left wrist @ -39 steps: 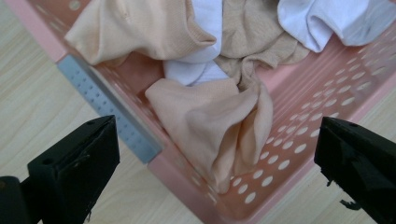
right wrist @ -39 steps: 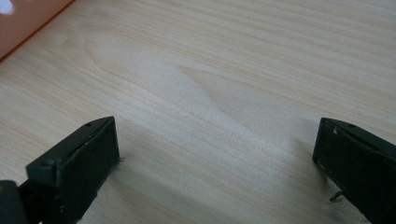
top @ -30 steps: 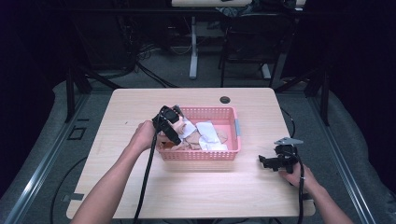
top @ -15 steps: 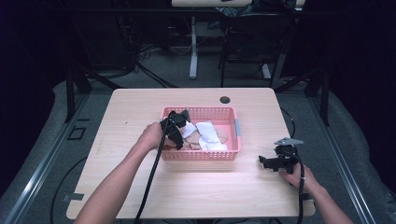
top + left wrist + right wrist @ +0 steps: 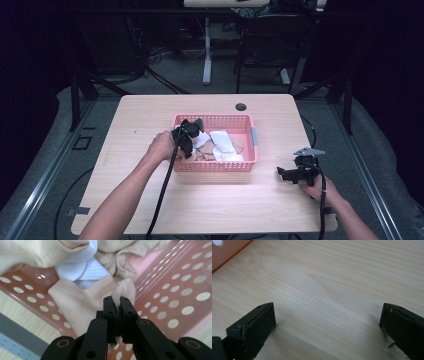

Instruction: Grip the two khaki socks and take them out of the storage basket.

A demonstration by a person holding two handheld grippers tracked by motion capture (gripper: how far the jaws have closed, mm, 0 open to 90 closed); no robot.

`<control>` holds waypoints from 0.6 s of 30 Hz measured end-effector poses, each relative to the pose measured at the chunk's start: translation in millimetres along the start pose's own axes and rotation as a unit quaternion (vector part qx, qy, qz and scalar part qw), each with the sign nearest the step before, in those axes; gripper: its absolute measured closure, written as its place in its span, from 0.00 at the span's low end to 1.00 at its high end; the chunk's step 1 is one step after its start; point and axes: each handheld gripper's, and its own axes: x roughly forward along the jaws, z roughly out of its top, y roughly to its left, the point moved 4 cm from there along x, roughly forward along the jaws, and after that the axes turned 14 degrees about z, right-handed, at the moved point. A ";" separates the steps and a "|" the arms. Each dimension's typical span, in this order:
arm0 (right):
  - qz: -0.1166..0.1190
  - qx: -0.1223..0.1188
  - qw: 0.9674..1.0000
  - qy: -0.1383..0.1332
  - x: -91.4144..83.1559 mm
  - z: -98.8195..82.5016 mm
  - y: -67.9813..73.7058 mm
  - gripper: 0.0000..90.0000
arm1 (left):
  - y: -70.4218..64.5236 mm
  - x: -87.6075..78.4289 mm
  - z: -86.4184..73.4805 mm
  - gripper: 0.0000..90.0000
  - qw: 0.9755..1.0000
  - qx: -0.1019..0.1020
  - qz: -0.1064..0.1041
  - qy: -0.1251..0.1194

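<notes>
Both my left gripper (image 5: 117, 305) fingers pinch beige cloth (image 5: 82, 303) at frame centre, close up; my right gripper (image 5: 327, 322) gapes over bare table (image 5: 332, 277).

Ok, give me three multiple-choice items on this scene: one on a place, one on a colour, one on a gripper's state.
1. Where does the left gripper work?
A. inside the basket
B. on the floor
C. at the table's far edge

2. What colour is the basket?
A. blue
B. pink
C. green

3. How is the right gripper?
A. shut on a cloth
B. shut on the basket's rim
C. open over bare table

Answers: 1 A, perforated basket walls surround it, shut on the beige cloth. 2 B, rim and walls are pink. 3 C, its jaws stand wide apart over the wooden table.
</notes>
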 end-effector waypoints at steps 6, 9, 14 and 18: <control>0.000 -0.001 1.000 0.000 0.0 0.0 -0.1 0.00 | 5.0 -6.4 -2.3 0.95 1.000 -0.005 -0.003 -0.014; 0.001 0.000 1.000 -0.001 0.3 0.1 0.0 0.00 | 6.3 -14.7 -2.8 0.95 1.000 -0.002 0.000 -0.023; 0.000 -0.001 1.000 0.001 0.0 0.0 -0.2 0.00 | 8.1 -25.9 -3.3 0.95 0.999 -0.002 0.006 -0.034; 0.001 -0.001 1.000 0.001 0.0 0.0 -0.1 0.00 | 12.2 -35.1 -3.7 0.95 0.999 -0.004 0.007 -0.041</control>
